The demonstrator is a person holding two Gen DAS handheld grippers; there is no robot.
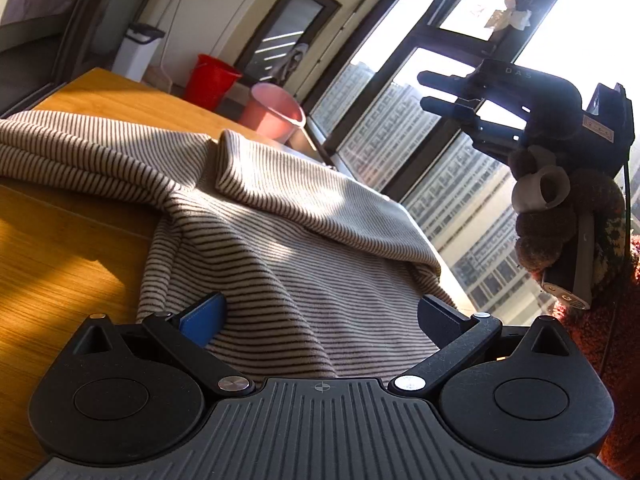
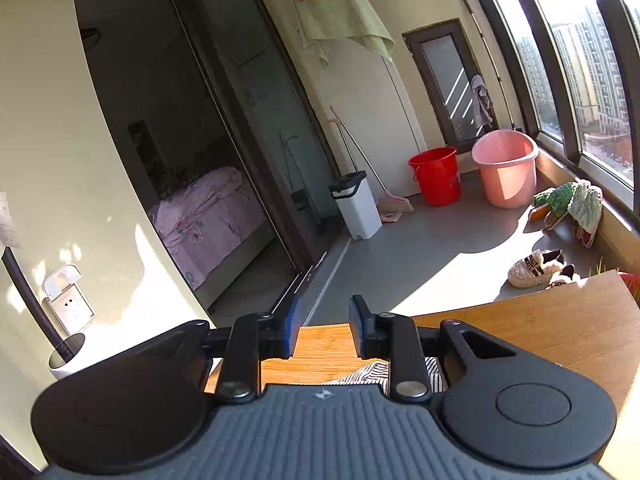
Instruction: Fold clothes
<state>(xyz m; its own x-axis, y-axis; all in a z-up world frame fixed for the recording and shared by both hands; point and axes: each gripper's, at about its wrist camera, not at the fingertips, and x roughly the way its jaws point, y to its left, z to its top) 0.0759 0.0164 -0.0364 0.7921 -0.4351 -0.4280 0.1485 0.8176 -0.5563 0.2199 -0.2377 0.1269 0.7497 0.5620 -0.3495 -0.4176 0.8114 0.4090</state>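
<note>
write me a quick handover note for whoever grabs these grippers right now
Left gripper: open wide, fingers either side of the striped garment, not clamped.
Right gripper: open, empty, held up off the wooden table.
Garment: draped rumpled over the table, one flap turned over on top.
Done: no neat fold visible.
Left: grasp an edge, flatten it, fold.

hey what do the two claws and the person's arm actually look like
Both claws are black with blue pads on the fingers, silver pivot screws, round black discs and a ribbed grey base. The right claw, seen from the left camera, carries faint lettering and a thin black cable. Its holder wears a rust-orange knit sleeve.
</note>
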